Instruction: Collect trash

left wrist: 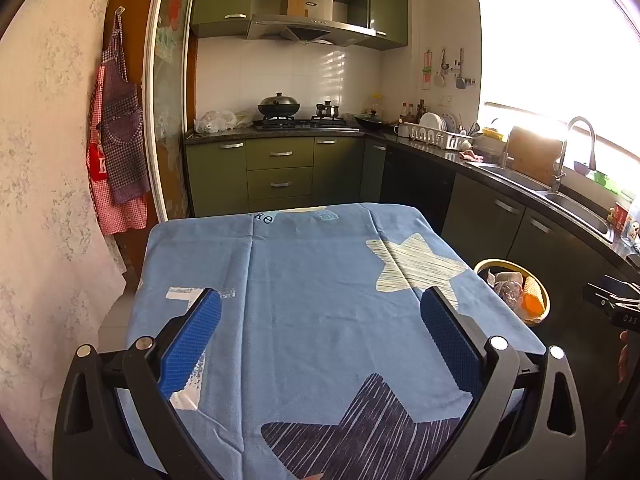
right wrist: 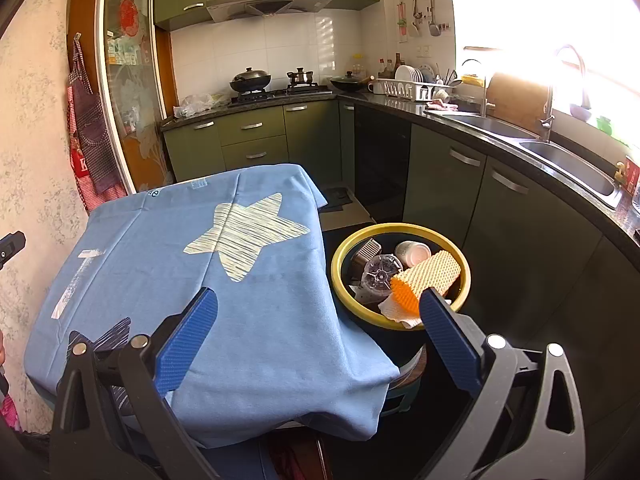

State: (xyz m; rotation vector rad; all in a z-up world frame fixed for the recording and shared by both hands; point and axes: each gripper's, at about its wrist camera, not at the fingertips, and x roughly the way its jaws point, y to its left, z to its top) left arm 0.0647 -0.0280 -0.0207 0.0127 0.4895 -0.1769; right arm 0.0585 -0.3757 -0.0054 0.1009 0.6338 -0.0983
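Note:
A yellow-rimmed trash bin point(right wrist: 340, 256) stands on the floor to the right of the table; it also shows in the left wrist view point(left wrist: 546, 300). It holds a foam fruit net with an orange lining point(right wrist: 428, 274), a clear plastic cup point(right wrist: 380, 274), a white cup point(right wrist: 412, 250), a brown paper cup point(right wrist: 366, 252) and white tissue point(right wrist: 394, 310). My left gripper point(left wrist: 320, 308) is open and empty above the blue star-print tablecloth point(left wrist: 312, 280). My right gripper point(right wrist: 318, 312) is open and empty over the table's right edge, its right finger beside the bin.
Green kitchen cabinets point(left wrist: 280, 168) stand beyond the table, with a stove and pans point(left wrist: 280, 106). A dark counter with a dish rack point(right wrist: 412, 88) and a sink point(right wrist: 560, 160) runs along the right. Aprons point(left wrist: 116, 128) hang on the left wall.

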